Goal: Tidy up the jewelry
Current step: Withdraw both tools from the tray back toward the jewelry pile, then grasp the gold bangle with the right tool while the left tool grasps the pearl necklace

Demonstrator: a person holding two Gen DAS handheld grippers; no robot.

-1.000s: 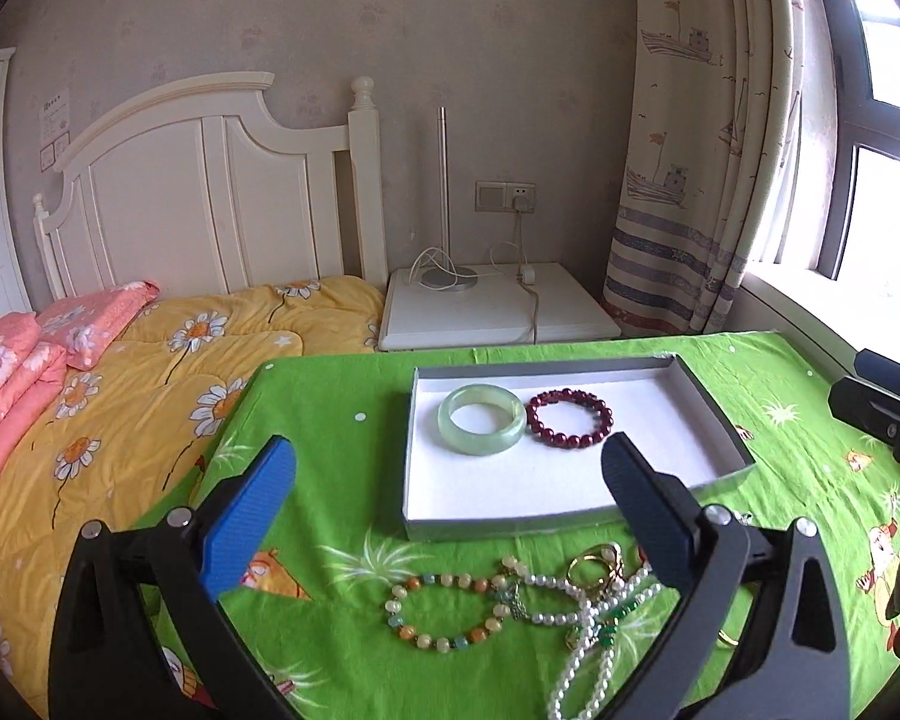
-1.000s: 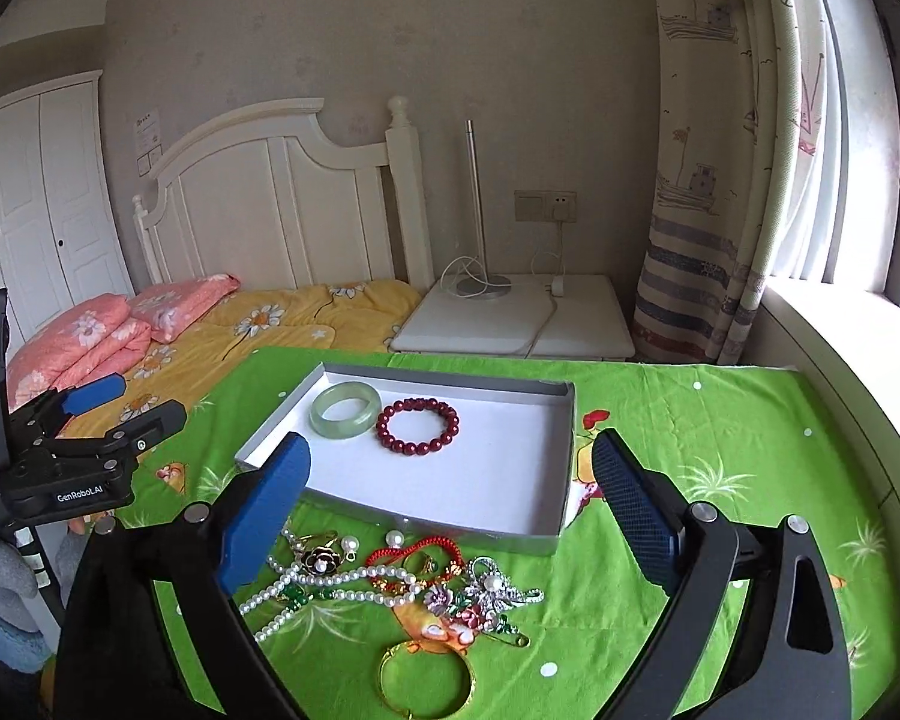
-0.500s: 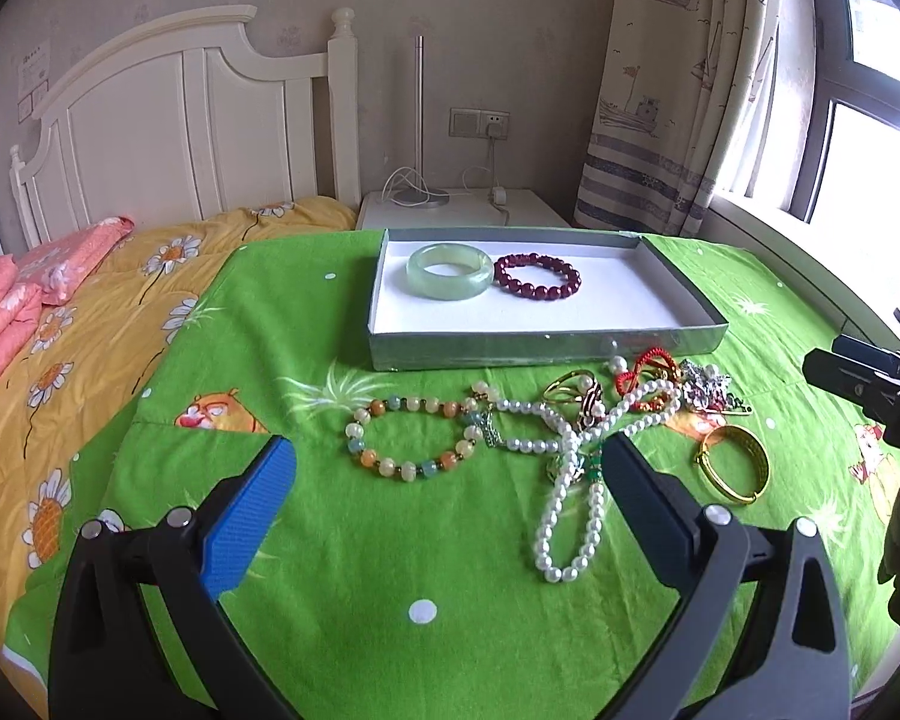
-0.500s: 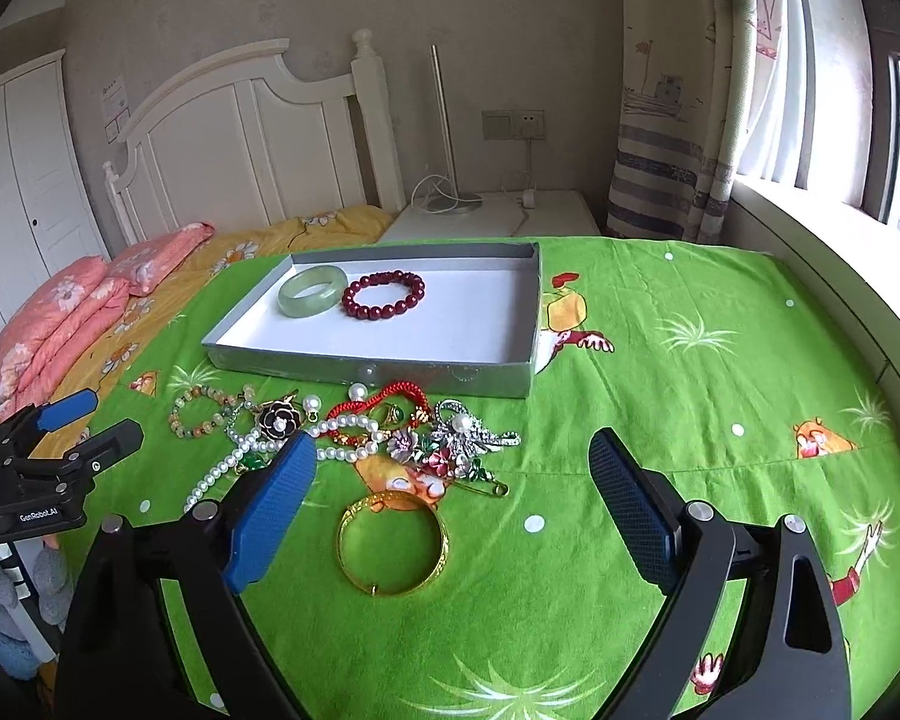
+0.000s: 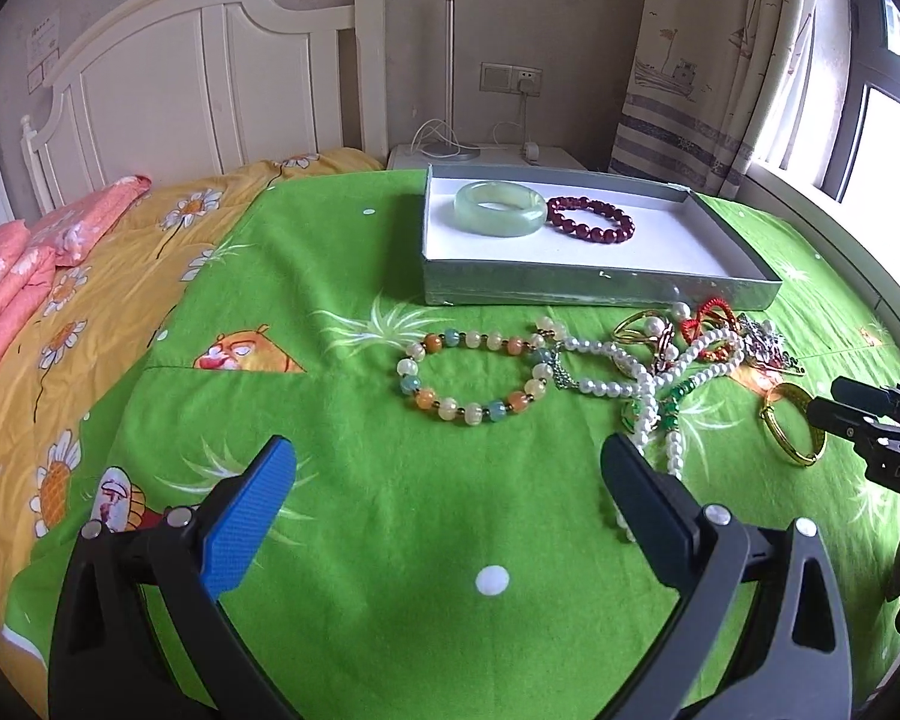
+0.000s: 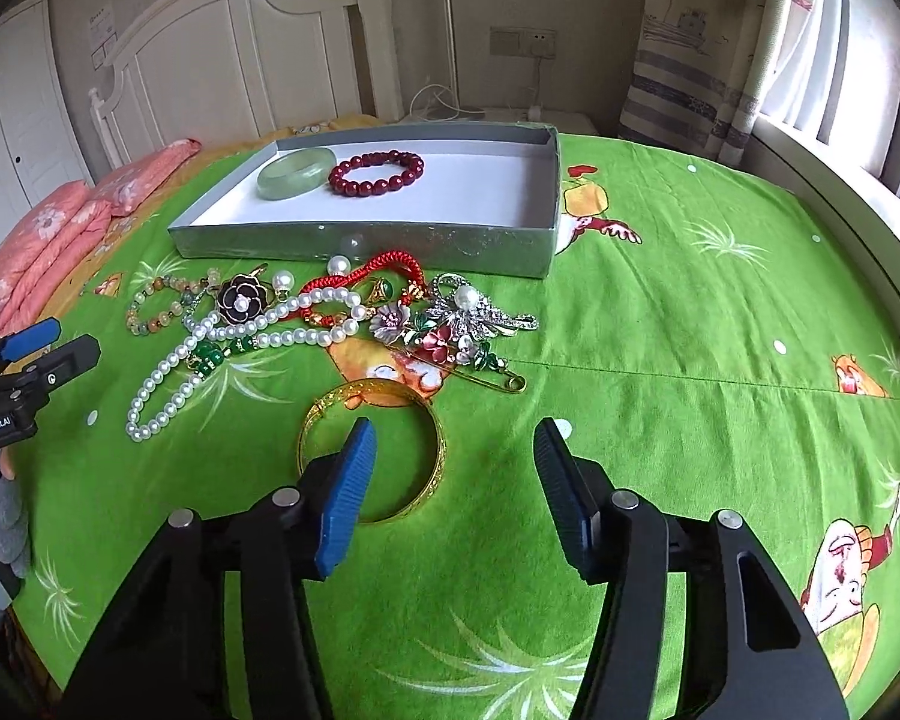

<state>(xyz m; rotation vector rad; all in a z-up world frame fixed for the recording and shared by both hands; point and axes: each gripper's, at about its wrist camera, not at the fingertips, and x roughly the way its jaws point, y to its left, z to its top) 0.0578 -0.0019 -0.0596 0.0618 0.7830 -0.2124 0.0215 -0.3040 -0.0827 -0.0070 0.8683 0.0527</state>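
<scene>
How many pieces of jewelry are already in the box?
2: a pale green bangle at the box's far left corner, and a dark red bead bracelet right beside it.

Left gripper (image 5: 447,471) angled downward, jaws spread wide, nothing between them. Right gripper (image 6: 453,456) angled downward, jaws closing, pads gripping nothing.

green cloth (image 6: 690,324): matt woven fabric, printed, lightly creased
tray (image 6: 360,240): silvery card walls with a scuffed sheen; matt white paper-like floor
green bangle (image 6: 295,173): smooth, translucent, stone-like, glossy
red bead bracelet (image 6: 377,171): polished dark red beads
pearl strand (image 6: 228,342): white beads, soft lustre
gold bangle (image 6: 432,450): shiny yellow metal, patterned outer face
brooches (image 6: 456,324): bright silvery metal, enamel-like petals
right gripper (image 6: 453,471): matt black plastic, ribbed blue pads
quilt (image 5: 90,300): soft matt yellow cloth
</scene>
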